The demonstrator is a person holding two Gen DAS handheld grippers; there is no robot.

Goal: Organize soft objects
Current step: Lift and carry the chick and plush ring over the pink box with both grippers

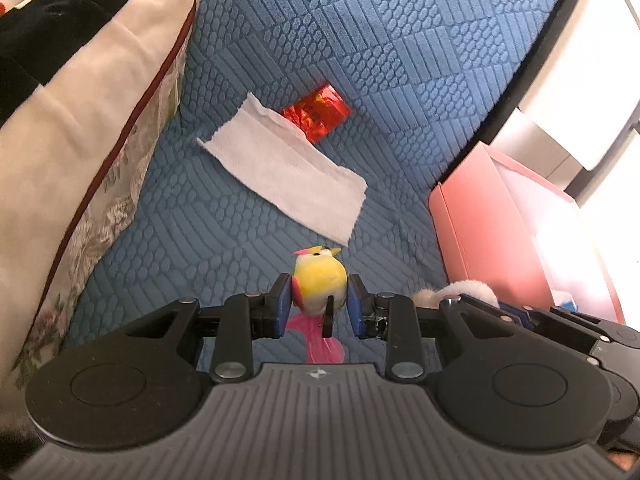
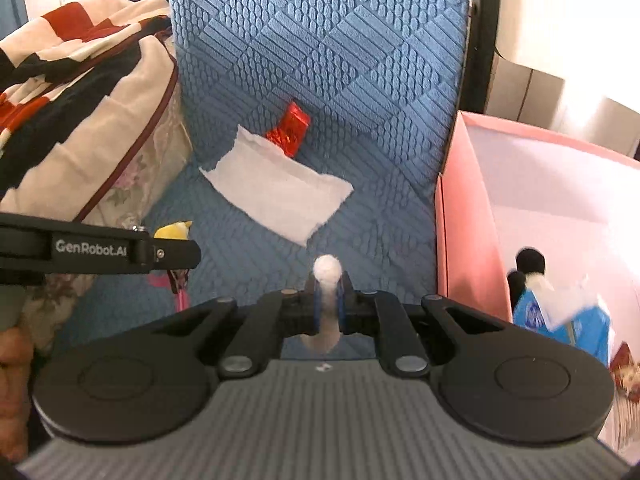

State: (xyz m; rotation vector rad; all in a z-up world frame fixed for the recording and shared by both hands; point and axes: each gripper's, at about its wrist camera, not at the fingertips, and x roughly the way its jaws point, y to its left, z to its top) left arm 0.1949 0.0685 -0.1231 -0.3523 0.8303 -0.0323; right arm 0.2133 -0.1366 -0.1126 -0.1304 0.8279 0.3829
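Over blue sofa point(image 1: 400, 60): left gripper point(image 1: 320, 296) pinching bird toy point(image 1: 320, 280), right gripper point(image 2: 328, 300) clamped on white plush point(image 2: 327, 270), likely bound for pink box point(image 2: 464, 220).

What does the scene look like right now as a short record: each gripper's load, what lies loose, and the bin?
left gripper: shut on yellow plush bird
right gripper: shut on white fluffy toy
loose on blue cover: white tissue, overlapping red foil packet
pink box: open, at right, blue tissue pack inside
at left: pillow
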